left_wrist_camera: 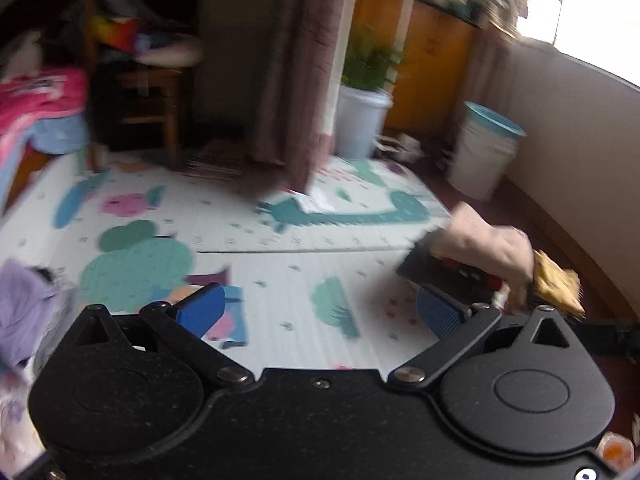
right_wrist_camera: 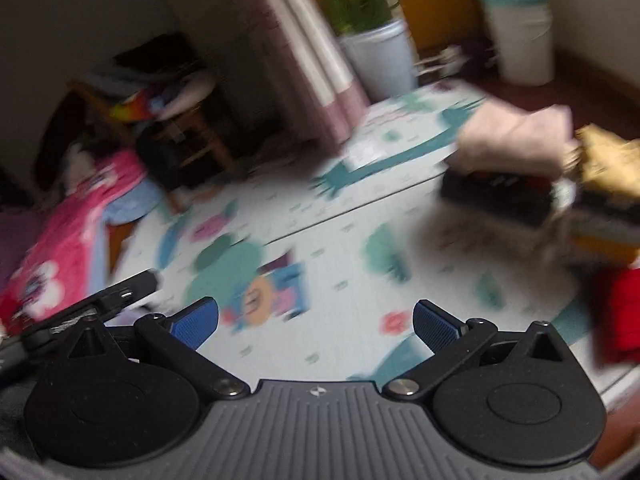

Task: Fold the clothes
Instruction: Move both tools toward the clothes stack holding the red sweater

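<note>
Both views are motion-blurred. My left gripper is open above the patterned play mat, with nothing between its blue pads. A crumpled purple garment lies at its left. To its right sits a pile of folded clothes: pale pink on top, black beneath, a mustard piece behind. My right gripper is also open and empty over the mat. The same pile lies ahead to its right, and a red garment is at the right edge.
A pink blanket covers a bed at the left. A wooden chair with piled items, a curtain, a potted plant in a white pot and a white bucket stand beyond the mat. A black device shows left of my right gripper.
</note>
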Available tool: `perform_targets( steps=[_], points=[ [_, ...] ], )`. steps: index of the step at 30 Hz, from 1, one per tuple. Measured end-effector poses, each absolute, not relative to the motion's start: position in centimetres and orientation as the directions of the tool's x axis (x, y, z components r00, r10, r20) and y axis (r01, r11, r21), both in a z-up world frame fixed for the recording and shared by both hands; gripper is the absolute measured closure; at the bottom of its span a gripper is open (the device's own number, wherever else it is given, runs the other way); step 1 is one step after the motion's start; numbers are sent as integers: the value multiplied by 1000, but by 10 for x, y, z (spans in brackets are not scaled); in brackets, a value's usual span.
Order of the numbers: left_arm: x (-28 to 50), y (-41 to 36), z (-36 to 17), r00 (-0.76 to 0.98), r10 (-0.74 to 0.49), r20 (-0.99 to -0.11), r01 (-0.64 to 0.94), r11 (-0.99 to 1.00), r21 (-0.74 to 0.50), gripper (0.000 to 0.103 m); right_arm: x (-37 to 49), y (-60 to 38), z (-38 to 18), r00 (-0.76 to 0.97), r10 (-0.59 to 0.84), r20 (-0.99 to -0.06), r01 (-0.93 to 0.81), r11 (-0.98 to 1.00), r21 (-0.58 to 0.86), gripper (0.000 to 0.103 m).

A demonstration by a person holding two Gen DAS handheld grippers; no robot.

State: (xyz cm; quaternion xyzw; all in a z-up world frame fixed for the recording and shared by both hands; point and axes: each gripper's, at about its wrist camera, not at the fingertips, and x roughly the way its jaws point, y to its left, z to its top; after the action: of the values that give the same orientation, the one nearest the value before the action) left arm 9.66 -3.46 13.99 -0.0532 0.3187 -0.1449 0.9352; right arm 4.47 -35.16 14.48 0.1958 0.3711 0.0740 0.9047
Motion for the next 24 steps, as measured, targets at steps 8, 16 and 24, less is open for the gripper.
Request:
perform_targets(
  steps=[8,16,24],
  points=[
    [151,-122,94,663,-464,-588,422,880,-219,0,79,-452,119,720,156,-676,133,926,354,0],
    [162,-250,25,530,-592,-607,600,767,-224,2,87,-573,57,614,-75,-785,366,909,200,0],
    [119,-362,-76,337,-706,-623,794,569,-216,15,62,-667,-18,377,-249,-892,510,860,-25,0]
  ],
)
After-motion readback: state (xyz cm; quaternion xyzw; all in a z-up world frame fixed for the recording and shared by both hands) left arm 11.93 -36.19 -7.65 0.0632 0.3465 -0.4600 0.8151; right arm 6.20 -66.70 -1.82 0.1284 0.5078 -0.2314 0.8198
